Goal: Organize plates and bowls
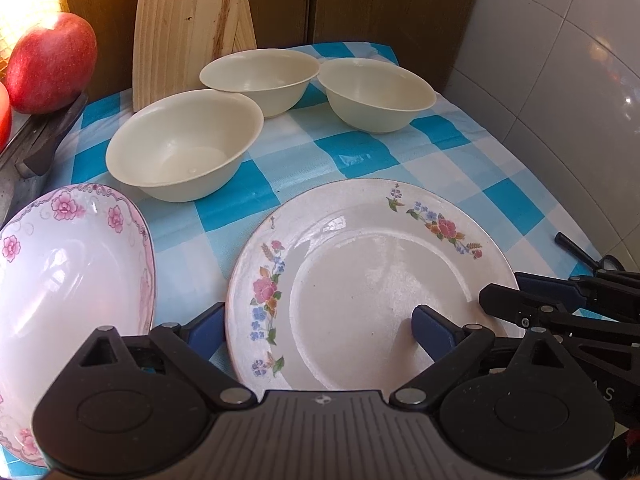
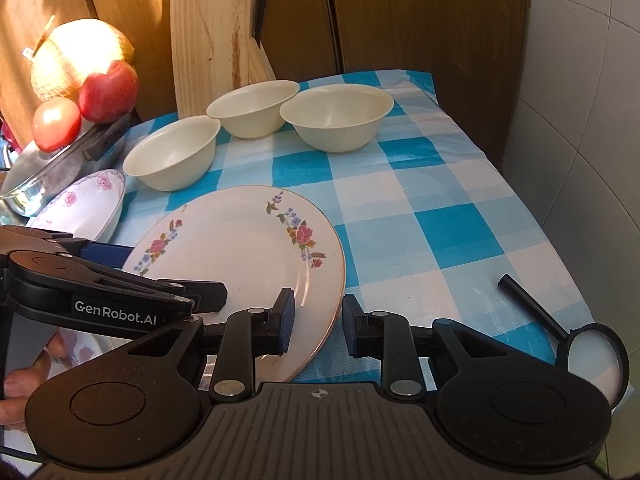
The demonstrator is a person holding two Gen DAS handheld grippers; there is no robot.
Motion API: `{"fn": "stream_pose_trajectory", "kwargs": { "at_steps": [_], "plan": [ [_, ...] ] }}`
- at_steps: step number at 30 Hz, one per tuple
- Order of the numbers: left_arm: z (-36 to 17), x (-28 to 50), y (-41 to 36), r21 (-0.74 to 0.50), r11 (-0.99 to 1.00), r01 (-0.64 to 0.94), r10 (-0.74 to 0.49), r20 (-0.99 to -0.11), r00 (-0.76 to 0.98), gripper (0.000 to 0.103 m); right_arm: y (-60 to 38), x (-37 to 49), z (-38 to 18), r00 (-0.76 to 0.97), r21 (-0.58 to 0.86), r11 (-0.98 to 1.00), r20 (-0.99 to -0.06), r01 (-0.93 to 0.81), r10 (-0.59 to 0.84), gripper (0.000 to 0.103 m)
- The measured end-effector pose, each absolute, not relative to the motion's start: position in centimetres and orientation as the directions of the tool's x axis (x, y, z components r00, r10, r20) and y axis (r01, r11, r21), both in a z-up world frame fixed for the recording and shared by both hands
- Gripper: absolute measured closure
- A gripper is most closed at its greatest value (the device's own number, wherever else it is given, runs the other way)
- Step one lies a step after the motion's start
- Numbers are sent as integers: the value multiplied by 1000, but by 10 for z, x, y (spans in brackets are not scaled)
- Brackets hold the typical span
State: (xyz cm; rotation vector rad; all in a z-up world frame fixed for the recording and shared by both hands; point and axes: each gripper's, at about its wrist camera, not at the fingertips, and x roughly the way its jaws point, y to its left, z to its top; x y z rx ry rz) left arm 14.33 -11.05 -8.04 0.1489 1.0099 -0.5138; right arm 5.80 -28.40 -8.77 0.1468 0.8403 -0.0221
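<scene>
A white plate with flower sprigs lies on the blue-checked cloth. My left gripper is open wide across the plate's left rim: one finger is outside the rim and the other rests over the plate's face. My right gripper is open around the plate's right rim, with a gap on each side of the edge. A white bowl with pink flowers sits left of the plate. Three cream bowls stand behind it.
A wooden knife block stands at the back against brown panels. An apple, a tomato and a netted melon sit over a metal pan at left. A magnifying glass lies near the tiled right wall.
</scene>
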Motion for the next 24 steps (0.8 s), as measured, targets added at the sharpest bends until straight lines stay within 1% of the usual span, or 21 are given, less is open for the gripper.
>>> {"fn": "stream_pose_trajectory", "kwargs": {
  "at_steps": [5,13,21,24],
  "plan": [
    [-79,141,-111,-143,868,476,-363,-837,410,12,-284,56,-86,671,99,991,-742,87,15,70],
    [-84,134,-118,-80,852,518,-342,-833,435,13,-287,55,-89,665,103,990,-747,101,10,70],
    [-86,133,-117,-83,852,517,-350,-825,444,10,-289,55,-90,667,123,987,-745,101,25,69],
    [-85,131,-117,-86,857,507,-347,-825,446,11,-289,55,-90,669,130,986,-743,103,28,69]
  ]
}}
